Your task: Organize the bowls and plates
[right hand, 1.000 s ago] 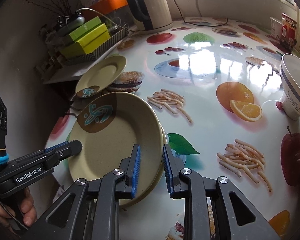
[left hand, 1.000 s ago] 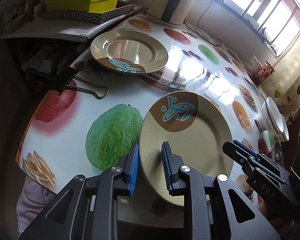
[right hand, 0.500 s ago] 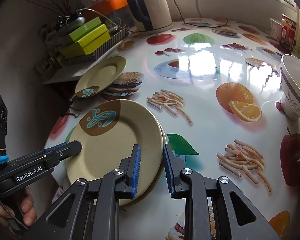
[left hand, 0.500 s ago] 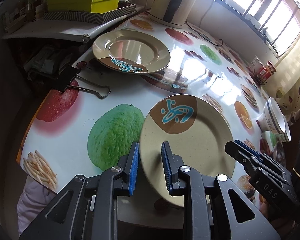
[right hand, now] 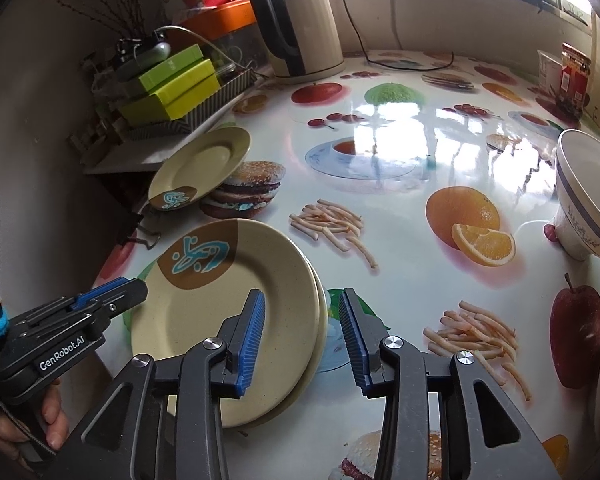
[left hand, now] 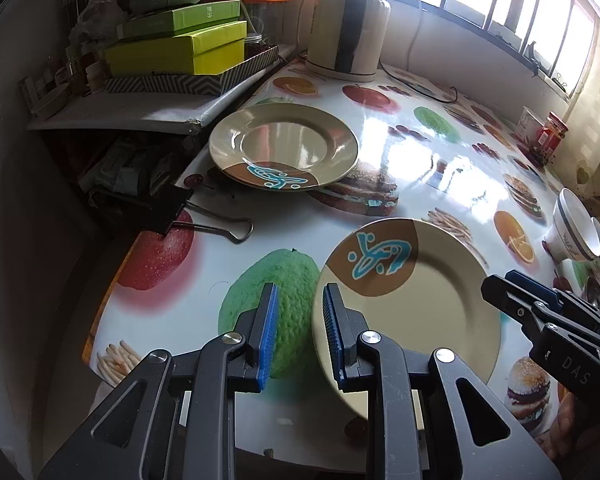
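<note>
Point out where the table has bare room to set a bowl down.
The widest bare stretch of table runs between the kettle, the far plate and the white bowl. It is crowded around the near stacked plates, where both claws work.

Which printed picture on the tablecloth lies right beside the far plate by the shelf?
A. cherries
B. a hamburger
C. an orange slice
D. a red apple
B: in the right wrist view the far plate leans against the edge of the printed hamburger on the tablecloth.
</note>
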Tool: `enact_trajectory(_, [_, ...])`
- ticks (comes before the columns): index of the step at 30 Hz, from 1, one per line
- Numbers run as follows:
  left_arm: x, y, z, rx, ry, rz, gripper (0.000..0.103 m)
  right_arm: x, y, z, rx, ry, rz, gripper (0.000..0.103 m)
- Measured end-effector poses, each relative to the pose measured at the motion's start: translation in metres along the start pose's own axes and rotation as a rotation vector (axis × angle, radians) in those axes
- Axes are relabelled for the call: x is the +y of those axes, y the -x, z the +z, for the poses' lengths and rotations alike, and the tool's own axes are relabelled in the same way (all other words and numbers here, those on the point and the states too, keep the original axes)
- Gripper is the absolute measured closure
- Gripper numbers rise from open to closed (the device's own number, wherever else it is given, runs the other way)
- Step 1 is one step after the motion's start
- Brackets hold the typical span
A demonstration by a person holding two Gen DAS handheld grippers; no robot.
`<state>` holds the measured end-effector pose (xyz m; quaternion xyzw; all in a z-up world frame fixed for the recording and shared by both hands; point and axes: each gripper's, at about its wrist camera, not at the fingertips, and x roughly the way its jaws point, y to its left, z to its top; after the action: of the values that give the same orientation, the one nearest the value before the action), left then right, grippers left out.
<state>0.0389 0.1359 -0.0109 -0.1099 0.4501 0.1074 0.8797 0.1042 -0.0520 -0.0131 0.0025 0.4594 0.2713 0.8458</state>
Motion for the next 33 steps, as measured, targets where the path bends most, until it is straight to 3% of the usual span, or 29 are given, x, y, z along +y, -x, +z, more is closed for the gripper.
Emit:
enact_trajectory(4, [0.000,0.006,0.005,-0.049,-0.034,0.054,0.079,0.002,-0.001,0.005,-0.010,0.013,-0.003,0.061])
enact_trajectory(9, [0.006,0.008,0.014,-0.076,-0.031,0.076,0.074,0.006,-0.001,0.017,-0.031,0.039,0.003,0.056])
enact_trajectory(18, [0.019,0.003,0.035,-0.098,-0.034,0.102,0.073,0.019,-0.011,0.048,-0.045,0.076,0.022,0.052])
enact_trajectory(29, [0.048,-0.022,0.066,-0.064,0.015,0.073,0.073,0.033,-0.035,0.093,-0.042,0.122,0.075,0.050])
enact_trajectory(33, [0.064,-0.031,0.078,-0.049,0.063,0.010,0.073,0.036,-0.046,0.109,-0.031,0.138,0.086,0.050])
